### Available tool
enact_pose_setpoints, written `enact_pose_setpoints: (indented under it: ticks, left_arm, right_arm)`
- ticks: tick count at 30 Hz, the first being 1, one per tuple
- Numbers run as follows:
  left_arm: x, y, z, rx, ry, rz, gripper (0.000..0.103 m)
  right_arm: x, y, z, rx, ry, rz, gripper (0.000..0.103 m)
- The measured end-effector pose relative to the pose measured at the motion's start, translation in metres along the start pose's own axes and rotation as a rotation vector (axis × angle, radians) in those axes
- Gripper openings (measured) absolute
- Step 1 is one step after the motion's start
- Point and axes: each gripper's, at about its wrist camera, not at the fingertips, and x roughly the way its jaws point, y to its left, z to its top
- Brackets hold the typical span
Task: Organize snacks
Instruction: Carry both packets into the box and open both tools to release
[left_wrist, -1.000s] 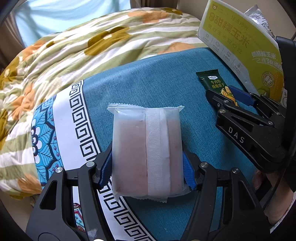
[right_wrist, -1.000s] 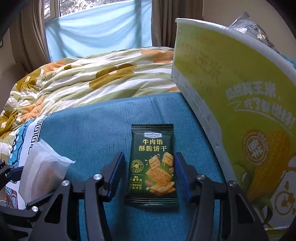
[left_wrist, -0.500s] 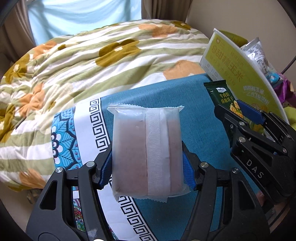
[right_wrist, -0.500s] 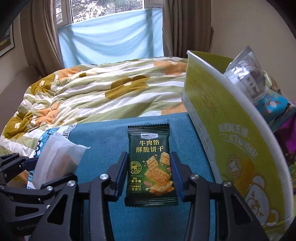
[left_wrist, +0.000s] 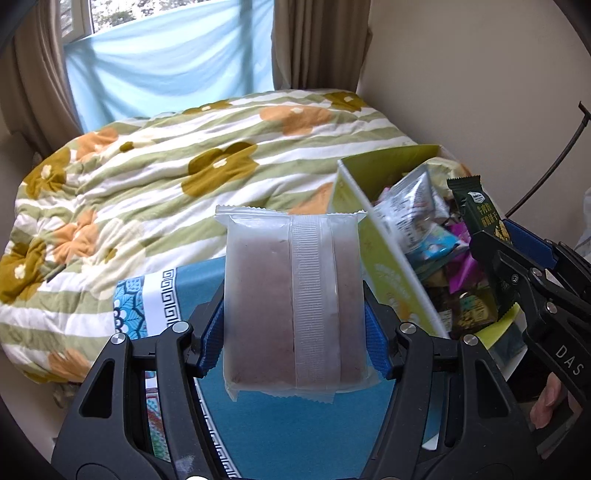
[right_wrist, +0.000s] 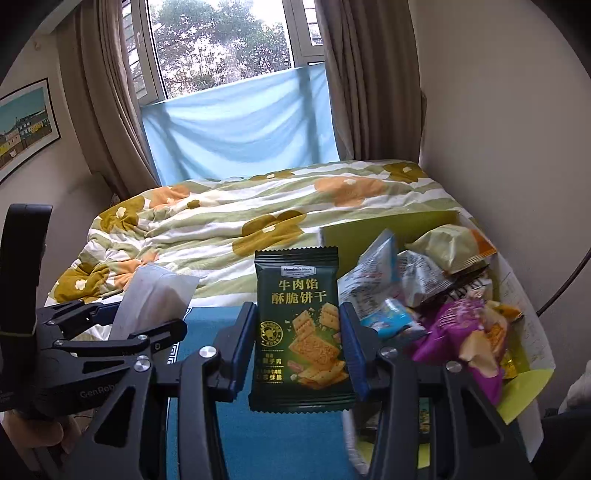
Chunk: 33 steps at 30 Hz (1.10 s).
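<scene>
With both packets already lifted clear of the blue cloth (left_wrist: 295, 435) on the worktop, the step in hand looks like the carry toward the green box (left_wrist: 384, 258), which sits at the right of both views, heaped with wrappers. At the centre of its own view, the left claw (left_wrist: 295, 332) is closed snugly on the frosted packet (left_wrist: 291, 299), pinching it by its two long sides so it stands upright between the blue pads. Likewise, the right claw (right_wrist: 299, 339) is clamped on the dark green cracker packet (right_wrist: 301, 325), held upright low in the middle of its frame, with the box's contents just to the right of it. My guess is the next move calls for swinging each packet over the box's open top and then easing the grip; the pile (right_wrist: 443, 295) inside is already high, so a low, gentle release would keep anything from sliding out.
</scene>
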Motion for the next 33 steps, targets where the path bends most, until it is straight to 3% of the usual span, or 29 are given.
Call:
enact_pose_setpoints:
  ticks: [8,14,15,17,18,24,33]
  left_arm:
    - [0.010,-0.126,0.014,-0.048,-0.004,-0.033,0.060]
    - [0.041,-0.181,0.006,-0.121,0.045,-0.026,0.062]
    - [0.044,-0.185,0.005,-0.136,0.045,-0.013,0.065]
    - [0.044,-0.191,0.001,-0.153,0.038,0.009,0.094]
    - [0.042,-0.192,-0.001,-0.159,0.029,0.026,0.099]
    - [0.038,-0.187,-0.013,-0.183,0.053,0.104,0.100]
    - [0.023,-0.180,-0.017,-0.179,0.051,0.151,0.100]
  right_arm:
    - [-0.047,-0.107,0.017,-0.036,0.005,0.016,0.041]
    - [-0.051,-0.169,0.019,-0.056,0.019,0.038,0.041]
    - [-0.049,-0.176,0.018,-0.057,0.027,0.047,0.041]
    - [-0.047,-0.188,0.017,-0.063,0.043,0.064,0.041]
    - [-0.045,-0.193,0.016,-0.068,0.051,0.074,0.041]
    - [-0.034,-0.214,0.007,-0.066,0.095,0.141,0.041]
    - [-0.019,-0.228,0.011,-0.051,0.140,0.179,0.041]
